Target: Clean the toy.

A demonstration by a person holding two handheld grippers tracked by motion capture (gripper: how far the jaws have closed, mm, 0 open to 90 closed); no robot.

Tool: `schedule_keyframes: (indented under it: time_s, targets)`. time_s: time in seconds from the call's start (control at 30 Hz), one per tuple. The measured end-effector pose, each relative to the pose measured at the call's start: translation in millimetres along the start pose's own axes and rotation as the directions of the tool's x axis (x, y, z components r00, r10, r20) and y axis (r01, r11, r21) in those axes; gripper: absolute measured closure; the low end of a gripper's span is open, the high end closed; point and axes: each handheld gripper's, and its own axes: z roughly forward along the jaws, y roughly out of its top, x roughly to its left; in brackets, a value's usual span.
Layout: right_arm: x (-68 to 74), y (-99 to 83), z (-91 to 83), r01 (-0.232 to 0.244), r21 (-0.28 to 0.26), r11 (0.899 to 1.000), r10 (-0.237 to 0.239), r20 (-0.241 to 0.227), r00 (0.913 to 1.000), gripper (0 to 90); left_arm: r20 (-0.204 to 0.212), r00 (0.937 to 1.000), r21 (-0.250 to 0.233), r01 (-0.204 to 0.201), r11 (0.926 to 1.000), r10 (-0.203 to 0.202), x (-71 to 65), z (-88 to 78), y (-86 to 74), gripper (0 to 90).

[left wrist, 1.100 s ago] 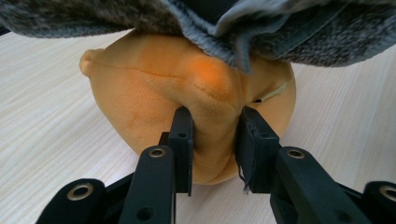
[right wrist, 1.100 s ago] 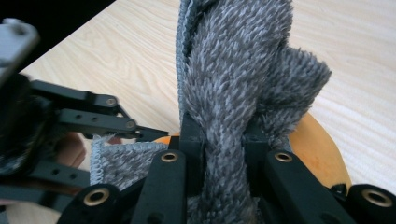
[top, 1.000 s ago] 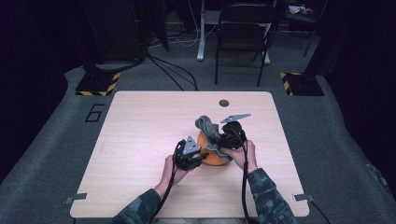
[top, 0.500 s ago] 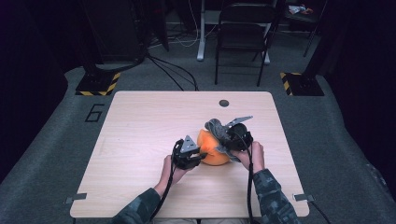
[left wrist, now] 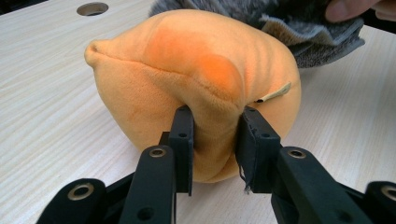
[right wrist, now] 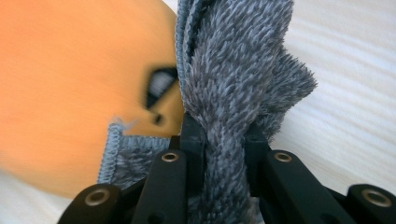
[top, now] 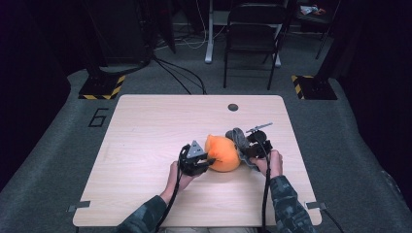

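High view – orange plush [top: 222, 153] lies crosswise, tip pointing left.

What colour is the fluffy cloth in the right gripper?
Grey. The fluffy grey cloth, pinched in the right gripper, shows best in the right gripper view.

Soft orange plush toy [left wrist: 196, 79], fluffy grey cloth [right wrist: 233, 79], matt pale wood-grain table [top: 160, 121]

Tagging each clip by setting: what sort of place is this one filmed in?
Probably a lab or recording studio, not a home: a bare wooden table on grey carpet, yellow-and-black hazard-striped stand bases, loose floor cables and a folding chair against dark surroundings.
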Motion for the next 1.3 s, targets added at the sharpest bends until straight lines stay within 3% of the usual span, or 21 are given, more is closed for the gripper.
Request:
schedule_keyframes:
  time_s: [0.1,0.17,0.27,0.4,0.5,0.57,0.63,0.73,0.8,0.83,0.87,0.93,1.1,1.17,1.2,1.3]
  targets:
    - [-6.0,-10.4,19.9,-0.010,0.083,0.997,0.008,0.023,0.9997,76.6,-0.005,0.9999,0.001,0.016,0.9999,-0.016,2.5,-0.4,-0.8,69.2]
    - [-8.4,-13.4,22.2,-0.043,0.062,0.997,0.043,-0.002,0.9991,76.8,0.001,0.9995,-0.003,0.033,0.9995,-0.033,4.0,-0.3,-1.3,69.2]
    - [-7.2,-8.8,11.5,-0.007,0.049,0.999,0.005,0.043,0.9990,76.8,-0.001,0.9997,-0.006,0.023,0.9997,-0.023,4.7,0.5,-0.9,69.3]
    - [-8.3,-1.8,-17.5,-0.018,-0.056,0.998,0.021,0.068,0.9975,76.8,-0.002,0.9997,-0.007,0.026,0.9996,-0.026,3.7,0.2,-0.6,69.1]
    - [7.9,9.6,-40.0,0.007,-0.151,0.989,-0.006,0.007,1.0000,76.8,0.005,0.9997,-0.006,0.024,0.9997,-0.024,5.5,-0.1,-0.9,68.9]
    - [25.0,16.5,-41.1,0.058,-0.150,0.987,-0.067,-0.051,0.9964,76.8,0.001,0.9995,-0.019,0.032,0.9993,-0.032,6.0,0.2,-1.5,68.4]
    - [42.5,18.1,-27.6,0.116,-0.095,0.989,-0.121,-0.044,0.9917,76.8,-0.019,0.9995,-0.018,0.024,0.9995,-0.025,6.8,0.2,-1.3,61.7]
    - [50.3,14.4,-14.8,0.135,-0.116,0.984,-0.135,0.010,0.9908,77.0,-0.085,0.9957,-0.040,-0.042,0.9983,0.038,2.4,-5.7,-5.3,41.1]
    - [51.3,15.8,-14.7,0.147,-0.123,0.982,-0.146,0.016,0.9892,77.0,-0.120,0.9879,-0.017,-0.102,0.9947,0.099,-3.0,-5.6,-8.6,36.2]
    - [51.8,16.5,-14.7,0.146,-0.120,0.982,-0.145,0.014,0.9893,76.9,-0.128,0.9860,-0.013,-0.109,0.9939,0.107,-4.1,-3.1,-10.2,34.7]
    - [51.8,16.7,-13.9,0.144,-0.124,0.982,-0.144,0.015,0.9895,76.9,-0.118,0.9881,-0.012,-0.101,0.9948,0.099,-4.4,-0.2,-11.7,34.3]
    - [51.1,16.6,-12.8,0.142,-0.130,0.981,-0.142,0.013,0.9898,76.9,-0.113,0.9899,-0.016,-0.087,0.9960,0.085,-5.7,6.6,-13.1,39.5]
    - [42.4,15.0,-16.9,0.101,-0.152,0.983,-0.104,-0.014,0.9945,76.8,-0.154,0.9844,-0.039,-0.091,0.9951,0.084,-11.2,9.4,-10.9,67.6]
    - [41.5,16.9,-23.9,0.081,-0.182,0.980,-0.084,-0.012,0.9964,76.9,-0.146,0.9867,-0.042,-0.078,0.9961,0.071,-10.9,7.5,-8.5,71.6]
    - [42.7,18.1,-28.4,0.095,-0.200,0.975,-0.098,-0.003,0.9952,76.9,-0.135,0.9891,-0.045,-0.065,0.9969,0.059,-10.1,6.0,-6.6,72.4]
    - [53.2,24.0,-42.0,0.103,-0.236,0.966,-0.114,-0.037,0.9928,76.9,-0.114,0.9926,-0.051,-0.049,0.9975,0.043,-10.6,1.4,0.7,73.4]
